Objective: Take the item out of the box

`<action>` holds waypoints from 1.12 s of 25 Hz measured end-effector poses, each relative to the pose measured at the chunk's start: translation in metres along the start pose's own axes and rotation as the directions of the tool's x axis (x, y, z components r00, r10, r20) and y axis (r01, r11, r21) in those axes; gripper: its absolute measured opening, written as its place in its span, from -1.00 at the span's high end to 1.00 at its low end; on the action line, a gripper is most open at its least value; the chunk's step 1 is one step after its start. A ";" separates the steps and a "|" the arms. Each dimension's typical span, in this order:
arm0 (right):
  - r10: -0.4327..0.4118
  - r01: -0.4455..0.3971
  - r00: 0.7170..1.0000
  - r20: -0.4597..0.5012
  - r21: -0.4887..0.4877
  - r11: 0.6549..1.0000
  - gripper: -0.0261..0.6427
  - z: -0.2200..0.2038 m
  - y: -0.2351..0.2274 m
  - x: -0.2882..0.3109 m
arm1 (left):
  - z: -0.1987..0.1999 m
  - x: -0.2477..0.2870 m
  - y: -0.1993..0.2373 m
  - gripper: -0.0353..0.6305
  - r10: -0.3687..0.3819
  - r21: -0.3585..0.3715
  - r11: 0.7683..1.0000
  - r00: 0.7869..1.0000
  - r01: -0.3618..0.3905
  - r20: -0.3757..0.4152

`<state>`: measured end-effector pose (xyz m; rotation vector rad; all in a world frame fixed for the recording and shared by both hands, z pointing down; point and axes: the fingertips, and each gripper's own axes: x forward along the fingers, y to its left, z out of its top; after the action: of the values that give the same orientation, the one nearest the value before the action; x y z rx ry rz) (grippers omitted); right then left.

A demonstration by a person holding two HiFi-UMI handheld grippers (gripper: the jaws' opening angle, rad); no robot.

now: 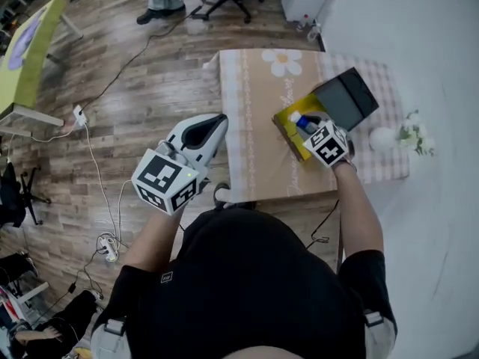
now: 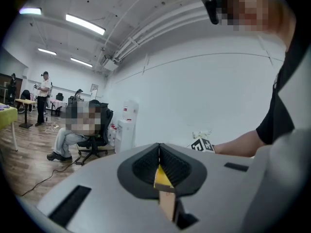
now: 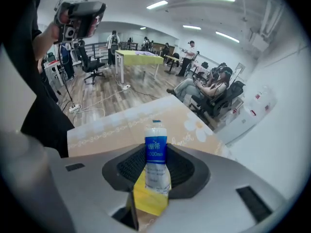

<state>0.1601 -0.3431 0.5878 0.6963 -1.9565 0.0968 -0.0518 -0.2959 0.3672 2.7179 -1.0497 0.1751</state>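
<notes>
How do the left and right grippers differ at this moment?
The left gripper has its jaws together and empty; the right gripper has its jaws closed on a blue-labelled bottle. The left gripper sits beside the table, pointing roughly level; the right gripper angles steeply down over the yellow box. Both share the same grey two-jaw build.

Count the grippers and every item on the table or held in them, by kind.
Grippers: 2 (left gripper, right gripper)
Box: 1
Bottle: 1
Vase of flowers: 1
Total: 5
</notes>
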 end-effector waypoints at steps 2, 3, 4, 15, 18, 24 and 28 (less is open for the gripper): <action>0.001 -0.003 0.998 0.065 0.037 0.999 0.51 0.018 0.004 -0.015 | 0.008 -0.006 -0.002 0.85 0.003 0.005 1.000 1.000 -0.003 0.010; 0.003 -0.009 0.995 0.100 0.060 0.998 0.51 0.028 0.006 -0.024 | 0.012 -0.009 -0.003 0.85 0.005 0.011 1.000 1.000 -0.005 0.014; 0.006 -0.017 0.990 0.139 0.083 0.996 0.51 0.038 0.007 -0.032 | 0.015 -0.011 -0.004 0.85 0.005 0.019 1.000 1.000 -0.005 0.016; 0.019 -0.124 0.854 0.519 0.167 0.978 0.51 0.139 0.024 -0.122 | 0.037 -0.019 -0.016 0.85 -0.017 0.090 0.996 0.999 0.014 0.033; 0.031 -0.152 0.793 0.609 0.148 0.977 0.51 0.160 0.034 -0.151 | 0.042 -0.020 -0.022 0.85 -0.026 0.097 0.995 0.999 0.021 0.043; 0.052 -0.216 0.666 0.745 0.125 0.968 0.51 0.191 0.053 -0.207 | 0.053 -0.024 -0.030 0.85 -0.042 0.114 0.993 0.997 0.034 0.067; 0.040 -0.194 0.628 0.777 0.106 0.975 0.51 0.193 0.060 -0.233 | 0.056 -0.026 -0.032 0.85 -0.046 0.113 0.993 0.996 0.037 0.073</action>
<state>0.0499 -0.2628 0.3107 0.8049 -2.8694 0.0569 -0.0479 -0.2699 0.3023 2.8651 -1.0319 0.1291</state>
